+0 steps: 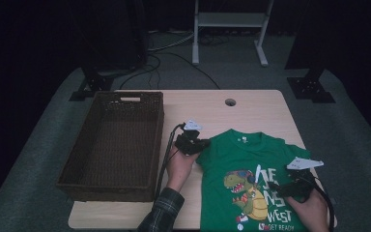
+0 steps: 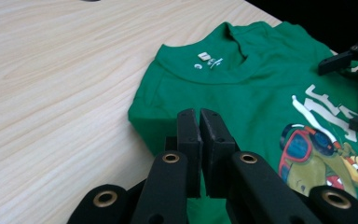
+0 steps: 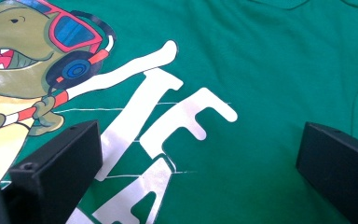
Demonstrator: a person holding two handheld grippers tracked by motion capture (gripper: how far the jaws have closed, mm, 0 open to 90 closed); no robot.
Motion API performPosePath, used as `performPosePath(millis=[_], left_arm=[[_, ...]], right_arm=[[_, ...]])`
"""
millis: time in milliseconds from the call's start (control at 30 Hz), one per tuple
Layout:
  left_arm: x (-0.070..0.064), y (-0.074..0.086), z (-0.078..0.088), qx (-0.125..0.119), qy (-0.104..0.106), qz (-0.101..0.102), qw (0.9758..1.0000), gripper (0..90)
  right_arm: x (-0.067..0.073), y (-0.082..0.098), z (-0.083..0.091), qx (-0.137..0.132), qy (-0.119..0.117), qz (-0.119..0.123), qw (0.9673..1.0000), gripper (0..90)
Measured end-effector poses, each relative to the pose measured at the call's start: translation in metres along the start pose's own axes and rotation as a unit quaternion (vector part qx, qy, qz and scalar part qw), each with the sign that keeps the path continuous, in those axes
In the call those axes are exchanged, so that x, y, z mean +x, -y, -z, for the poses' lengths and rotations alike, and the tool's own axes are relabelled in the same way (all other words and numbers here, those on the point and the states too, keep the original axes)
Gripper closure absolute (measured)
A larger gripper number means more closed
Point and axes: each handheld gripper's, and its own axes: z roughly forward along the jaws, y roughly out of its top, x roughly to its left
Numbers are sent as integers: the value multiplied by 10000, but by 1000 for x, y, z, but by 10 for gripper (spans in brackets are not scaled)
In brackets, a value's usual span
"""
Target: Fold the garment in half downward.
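**a:** starting nearest you: your right gripper [image 1: 290, 186] sits low on the green t-shirt [image 1: 251, 159], over the white lettering beside the dinosaur print [image 1: 244, 193]. in the right gripper view its 2 jaws stand wide apart with bare fabric between them, nothing pinched. looks to me like you're parking it there to pin or steady that side of the shirt while the other hand works.

**b:** and the left one?

**a:** your left gripper [image 2: 199, 122] is a bit farther up, at the shirt's left shoulder where the sleeve is folded in. jaws are pressed together, and from the left gripper view they look closed right over the edge of the green cloth, so i'd say you've got a pinch of that shoulder edge. can't see the pads' faces, so how much fabric is caught i can't tell.

**b:** where's the shirt sitting overall?

**a:** flat on the wooden table [image 1: 251, 108], print up, collar pointing away from you, right half of the tabletop. the wicker basket [image 1: 116, 145] is on the left half, just beside your left hand [image 1: 178, 166], empty as far as i can see. my guess is the shirt gets folded and ends up there, which would explain grabbing the shoulder on the basket side first.
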Motion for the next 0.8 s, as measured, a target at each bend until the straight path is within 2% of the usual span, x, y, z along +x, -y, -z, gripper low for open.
performPosePath(millis=[300,800], left_arm=[[-9,-8,-11,0,148,-10,9999,876],[-24,-14,-42,178,315,-59,9993,876]], right_arm=[[0,0,0,0,0,4,10000,0],[0,0,0,-1,0,2,10000,0]])
